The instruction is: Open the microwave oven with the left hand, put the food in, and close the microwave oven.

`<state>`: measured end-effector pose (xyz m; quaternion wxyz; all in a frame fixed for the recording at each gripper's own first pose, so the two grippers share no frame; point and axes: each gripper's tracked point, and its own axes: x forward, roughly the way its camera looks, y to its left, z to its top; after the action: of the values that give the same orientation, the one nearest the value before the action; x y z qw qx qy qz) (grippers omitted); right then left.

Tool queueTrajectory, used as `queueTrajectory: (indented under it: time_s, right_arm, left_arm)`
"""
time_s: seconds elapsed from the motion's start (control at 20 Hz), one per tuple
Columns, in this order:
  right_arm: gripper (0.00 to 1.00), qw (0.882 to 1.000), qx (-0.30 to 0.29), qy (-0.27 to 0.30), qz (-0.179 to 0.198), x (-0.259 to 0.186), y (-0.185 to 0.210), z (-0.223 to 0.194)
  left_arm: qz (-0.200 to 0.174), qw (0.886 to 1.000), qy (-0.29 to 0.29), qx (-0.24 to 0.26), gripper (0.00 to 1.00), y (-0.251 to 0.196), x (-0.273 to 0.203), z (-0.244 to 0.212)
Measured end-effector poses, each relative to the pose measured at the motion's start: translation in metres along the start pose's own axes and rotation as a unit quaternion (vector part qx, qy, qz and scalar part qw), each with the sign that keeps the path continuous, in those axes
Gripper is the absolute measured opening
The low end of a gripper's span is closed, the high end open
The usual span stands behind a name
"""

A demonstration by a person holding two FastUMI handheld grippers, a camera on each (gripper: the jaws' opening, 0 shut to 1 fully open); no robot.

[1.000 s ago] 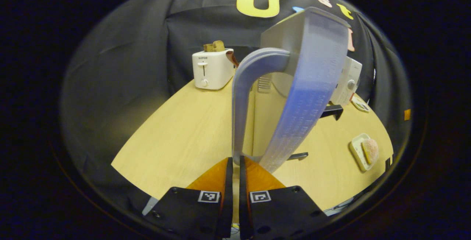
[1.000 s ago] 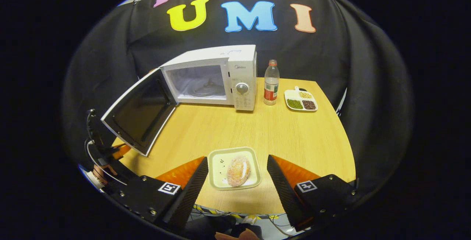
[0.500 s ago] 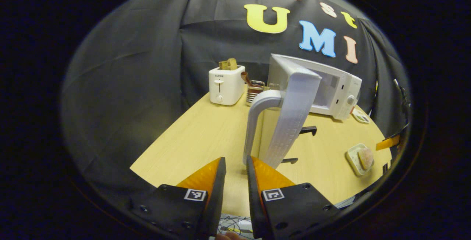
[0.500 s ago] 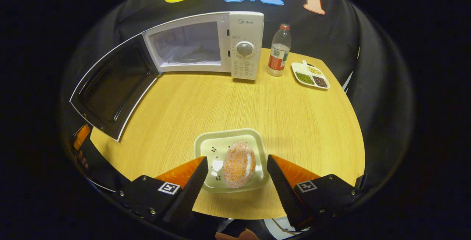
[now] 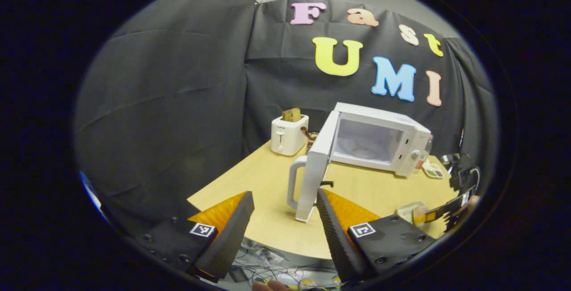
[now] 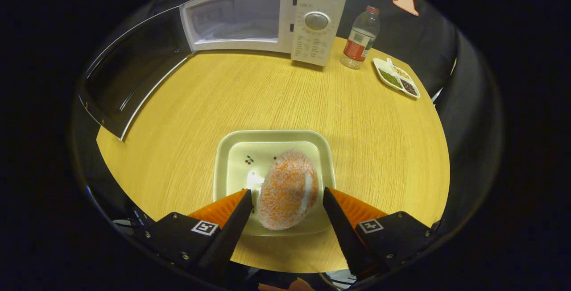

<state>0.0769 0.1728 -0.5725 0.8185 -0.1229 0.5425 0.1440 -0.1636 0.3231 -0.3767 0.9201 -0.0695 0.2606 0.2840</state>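
Observation:
The white microwave (image 6: 316, 18) stands at the back of the table with its door (image 6: 129, 81) swung wide open to the left and its cavity (image 6: 236, 14) bare. In the left gripper view the microwave (image 5: 379, 143) shows with the door (image 5: 319, 170) and its handle (image 5: 292, 184) edge-on. My left gripper (image 5: 283, 201) hangs open off the table's near edge, clear of the handle. A sugared bun (image 6: 287, 190) lies on a pale square plate (image 6: 232, 161). My right gripper (image 6: 287, 195) is open with its fingers on either side of the bun, just above the plate.
A white toaster (image 5: 289, 135) with bread in it stands at the back left. A water bottle (image 6: 359, 39) and a divided dish of beans (image 6: 397, 79) sit right of the microwave. The open door juts over the table's left side.
My left gripper let go of the door handle, opened and drew back from the table. My right gripper moved down and forward until its fingers flank the bun.

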Motion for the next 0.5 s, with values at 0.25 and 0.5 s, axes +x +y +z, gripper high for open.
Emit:
queueTrajectory:
  time_s: [0.25, 0.5]
  right_arm:
    - [0.96, 0.999, -0.013, 0.003, 0.049, 0.008, 0.003, -0.002]
    - [0.82, 0.997, -0.009, -0.011, 0.082, 0.012, 0.006, -0.003]
  left_arm:
    - [0.032, 0.996, -0.019, -0.084, 0.89, -0.049, -0.060, 0.026]
    - [0.102, 0.988, -0.026, -0.109, 0.94, -0.062, -0.131, 0.038]
